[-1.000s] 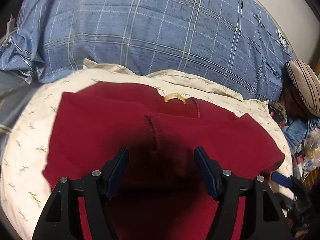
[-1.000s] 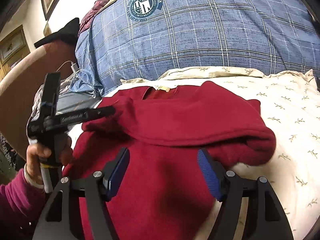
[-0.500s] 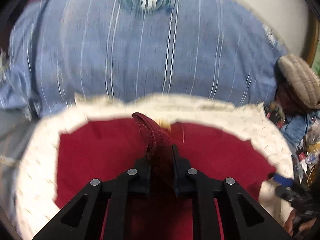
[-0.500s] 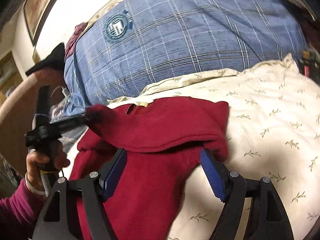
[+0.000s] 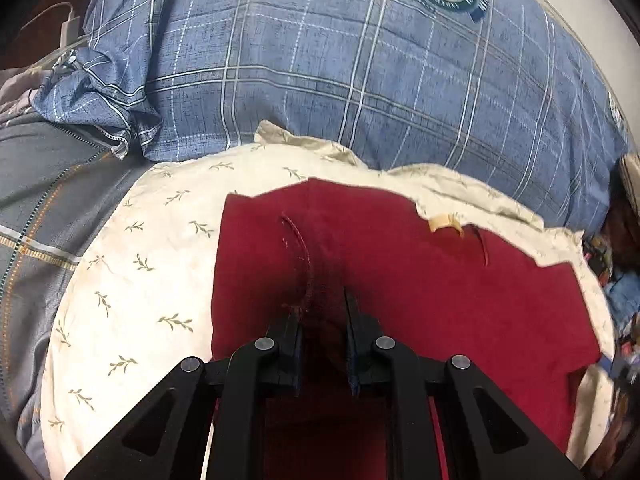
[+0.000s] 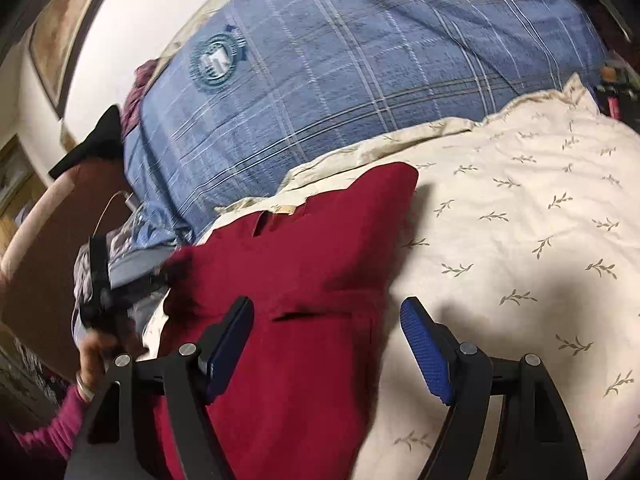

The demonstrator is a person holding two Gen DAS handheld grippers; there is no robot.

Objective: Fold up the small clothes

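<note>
Step in hand: a side fold is judged to be under way on the red garment [image 5: 440, 300], with one pinched edge being carried across.
Doing it well: the pinched cloth should be kept low and taut, laid so that its edge runs parallel to the far side, and let go only once it lies flat; the free gripper could be used to pin the body so that nothing is dragged along.
Left gripper [image 5: 322, 320]: nearly closed, a ridge of red cloth clamped between the two fingers, which are pressed in from either side of it.
Right gripper [image 6: 326, 344]: spread wide, nothing held; the left finger [image 6: 230, 344] is seen over the garment, the right finger [image 6: 426, 350] over the sheet, and contact cannot be told.
Garment position: spread on the cream leaf-print sheet [image 6: 520, 220], collar end with its pale label [image 5: 444, 222] away from the cameras.
Beyond: a blue plaid pillow [image 5: 340, 60] is banked just behind the sheet's far edge.
</note>
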